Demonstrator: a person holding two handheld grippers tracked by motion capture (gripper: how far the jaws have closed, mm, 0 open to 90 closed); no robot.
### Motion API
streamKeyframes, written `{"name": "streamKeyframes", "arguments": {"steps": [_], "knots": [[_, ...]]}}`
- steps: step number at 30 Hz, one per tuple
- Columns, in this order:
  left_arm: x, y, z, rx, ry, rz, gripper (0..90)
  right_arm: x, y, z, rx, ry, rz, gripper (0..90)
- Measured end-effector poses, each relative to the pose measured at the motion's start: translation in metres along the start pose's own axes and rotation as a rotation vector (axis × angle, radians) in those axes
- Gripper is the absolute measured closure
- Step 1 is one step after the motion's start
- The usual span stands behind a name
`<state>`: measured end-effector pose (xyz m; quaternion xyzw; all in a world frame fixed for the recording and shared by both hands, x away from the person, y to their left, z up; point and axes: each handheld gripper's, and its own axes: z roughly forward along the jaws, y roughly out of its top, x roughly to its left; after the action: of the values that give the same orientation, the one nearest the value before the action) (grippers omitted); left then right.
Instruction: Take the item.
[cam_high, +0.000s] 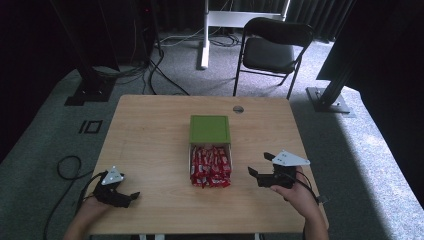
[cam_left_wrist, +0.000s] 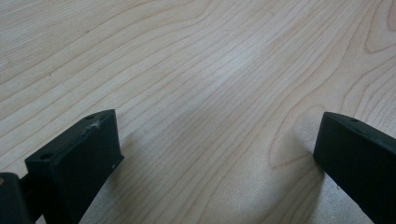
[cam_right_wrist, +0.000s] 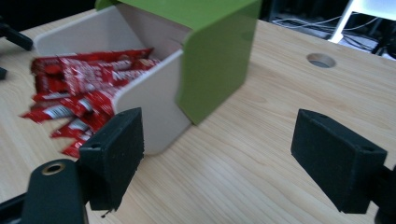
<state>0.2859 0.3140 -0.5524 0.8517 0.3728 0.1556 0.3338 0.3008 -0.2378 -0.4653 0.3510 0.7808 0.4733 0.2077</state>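
Red snack packets lie heaped in a white tray at the middle of the wooden table, spilling a little over its near end, and the tray sits half drawn out from under a green box just behind it. Nearest the person, the left gripper rests low at the table's front left corner, well apart from the tray; in the left gripper view its jaws stand wide apart over bare wood grain with nothing between them. The right gripper is held by a hand near the front right, just beside the tray's right side, its jaws spread wide and empty. In the right gripper view the tray's white wall is close ahead of the left-hand jaw, with the packets behind it. Farther back a round hole shows near the table's far edge, and beyond the table a black folding chair stands on the grey carpet.
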Motion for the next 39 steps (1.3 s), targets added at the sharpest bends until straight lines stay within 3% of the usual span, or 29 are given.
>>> {"name": "streamKeyframes", "arguments": {"steps": [18, 28, 31, 37, 39], "knots": [[0.0, 0.0, 0.0, 0.0, 0.0, 0.0, 1.5, 0.043, 0.038, 0.04, -0.035, 0.106, -0.037, 18.0], [0.0, 0.0, 0.0, -0.001, 0.0, 0.001, 1.5, 0.069, 0.049, 0.07, -0.004, 0.135, -0.043, 23.6], [0.0, 0.0, 0.0, -0.001, 0.0, 0.001, 1.5, 0.074, 0.052, 0.078, 0.006, 0.129, -0.037, 26.5], [0.0, 0.0, 0.0, -0.001, 0.0, 0.0, 1.5, 0.081, 0.056, 0.092, 0.047, 0.058, -0.031, 33.3], [0.0, 0.0, 0.0, -0.001, 0.0, 0.0, 1.5, 0.083, 0.057, 0.096, 0.056, 0.056, -0.03, 35.5]]}}
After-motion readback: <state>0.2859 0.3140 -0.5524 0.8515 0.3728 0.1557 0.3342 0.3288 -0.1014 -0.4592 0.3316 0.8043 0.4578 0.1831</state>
